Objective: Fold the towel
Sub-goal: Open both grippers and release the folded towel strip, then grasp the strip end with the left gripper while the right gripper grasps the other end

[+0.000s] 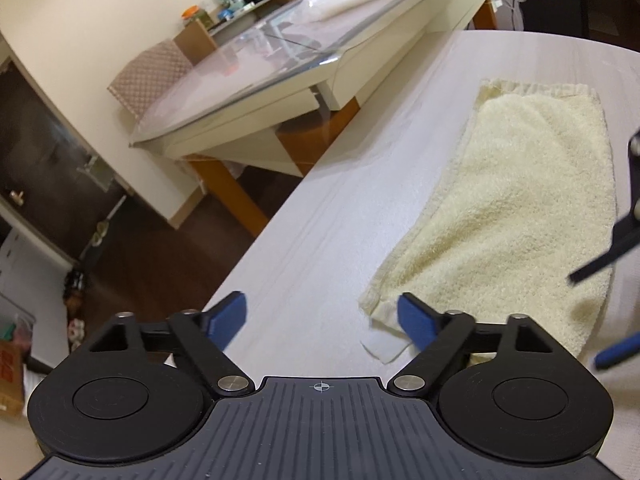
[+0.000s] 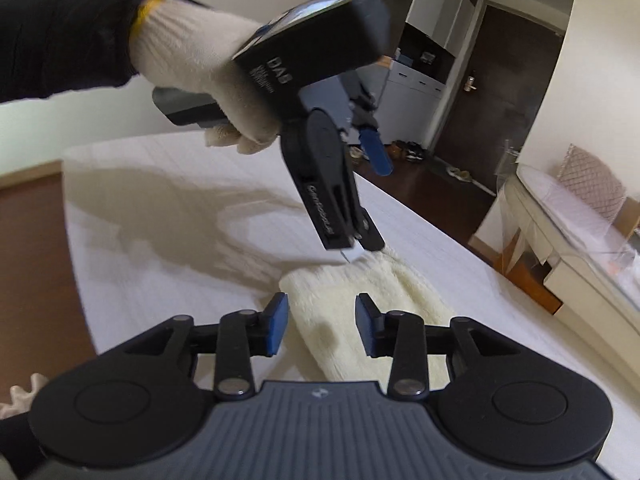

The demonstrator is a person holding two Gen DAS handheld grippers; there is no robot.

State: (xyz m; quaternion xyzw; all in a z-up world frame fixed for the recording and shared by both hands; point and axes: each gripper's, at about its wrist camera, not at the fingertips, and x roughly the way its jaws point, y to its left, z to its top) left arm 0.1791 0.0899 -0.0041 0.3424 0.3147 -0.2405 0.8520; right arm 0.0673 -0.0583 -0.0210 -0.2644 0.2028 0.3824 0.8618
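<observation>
Folded cream towel on the white bench.
Left gripper fingers wide apart at the towel's corner, holding nothing; right gripper fingers parted over the towel, empty.

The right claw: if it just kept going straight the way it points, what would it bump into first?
Most likely the towel. The right claw is open with the cream cloth lying between and just ahead of its fingers, on the white table. The left claw hangs further on, above the towel's far end; depth is uncertain.
</observation>
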